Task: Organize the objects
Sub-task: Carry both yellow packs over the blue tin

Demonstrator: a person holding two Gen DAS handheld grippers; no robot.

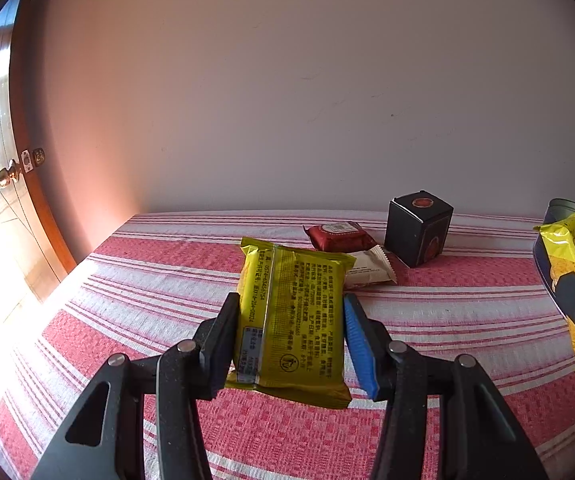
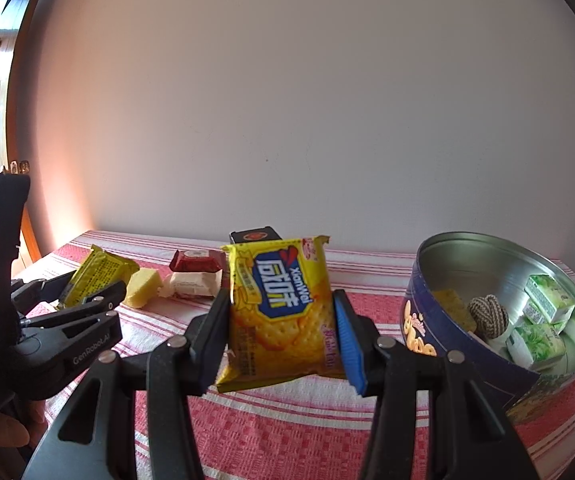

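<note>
Yellow cracker packet sits clamped in my right gripper, mid-frame, left of the blue tin. My left gripper pinches an olive-yellow packet at centre frame.

Your red-and-white striped cloth carries 1 black box, 1 red packet, 1 cream packet, 1 yellow block and the blue round tin.

The left tongs clamp a yellow snack packet above the striped counter. Behind lie a red packet, a white packet and a black box.
</note>
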